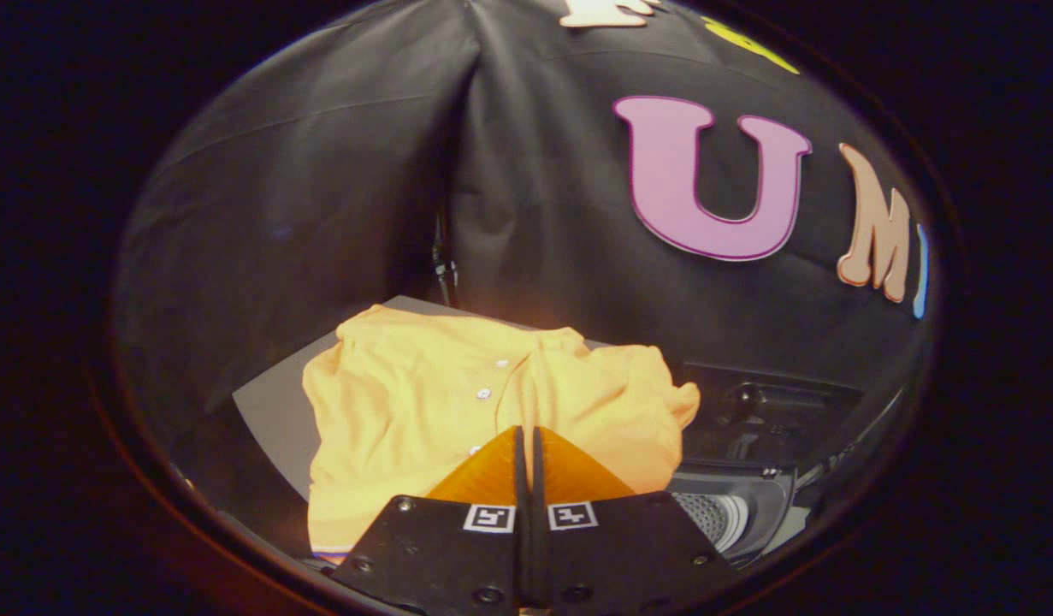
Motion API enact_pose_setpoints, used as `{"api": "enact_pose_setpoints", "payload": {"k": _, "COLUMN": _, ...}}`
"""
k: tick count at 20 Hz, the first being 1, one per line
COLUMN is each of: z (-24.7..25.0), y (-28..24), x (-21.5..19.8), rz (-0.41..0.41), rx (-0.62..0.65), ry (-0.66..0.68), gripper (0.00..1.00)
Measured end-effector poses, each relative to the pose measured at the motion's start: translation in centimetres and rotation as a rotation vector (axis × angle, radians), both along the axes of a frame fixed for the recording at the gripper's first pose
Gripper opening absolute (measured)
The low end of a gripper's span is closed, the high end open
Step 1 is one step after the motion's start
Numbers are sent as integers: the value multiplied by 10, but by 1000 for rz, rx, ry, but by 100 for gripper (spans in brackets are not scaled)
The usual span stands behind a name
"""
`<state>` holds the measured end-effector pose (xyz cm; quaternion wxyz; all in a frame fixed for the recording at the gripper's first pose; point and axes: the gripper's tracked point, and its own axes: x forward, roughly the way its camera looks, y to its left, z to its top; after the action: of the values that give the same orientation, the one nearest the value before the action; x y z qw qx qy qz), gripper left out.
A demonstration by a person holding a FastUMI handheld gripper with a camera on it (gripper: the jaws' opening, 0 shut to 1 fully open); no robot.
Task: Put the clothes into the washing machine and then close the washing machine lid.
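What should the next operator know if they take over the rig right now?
Gripper: fingers together, nothing pinched between them, tips just over the near part of the shirt.
Yellow button-up shirt: crumpled on a grey surface, ahead of and under the fingers.
Washing machine: drum opening beside the shirt, appears open; lid position hard to tell.
Done: nothing yet.
Left: open the fingers, grasp the shirt, drop it in the drum, close the lid.

The handheld two-finger gripper (527,438) is held level, its two wedge-shaped fingers (483,479) brought together, only a thin slit being left between them.
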<state>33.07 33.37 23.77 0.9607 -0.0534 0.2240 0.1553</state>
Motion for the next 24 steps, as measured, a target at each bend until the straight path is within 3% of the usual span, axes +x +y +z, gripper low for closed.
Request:
{"api": "enact_pose_setpoints", "payload": {"k": 7, "z": 23, "y": -120, "x": 14, "rz": -214, "rx": -81, "ry": -57, "gripper": 0}}
{"api": "enact_pose_setpoints", "payload": {"k": 16, "z": 32, "y": -224, "x": 41, "rz": -440, "rx": -210, "ry": -163, "gripper": 2}}
{"api": "enact_pose_setpoints", "payload": {"k": 18, "z": 41, "y": -231, "x": 43, "rz": -465, "rx": -204, "ry": -193, "gripper": 12}}
{"api": "enact_pose_setpoints", "payload": {"k": 24, "z": 29, "y": -228, "x": 46, "rz": -437, "rx": -236, "ry": -187, "gripper": 13}}
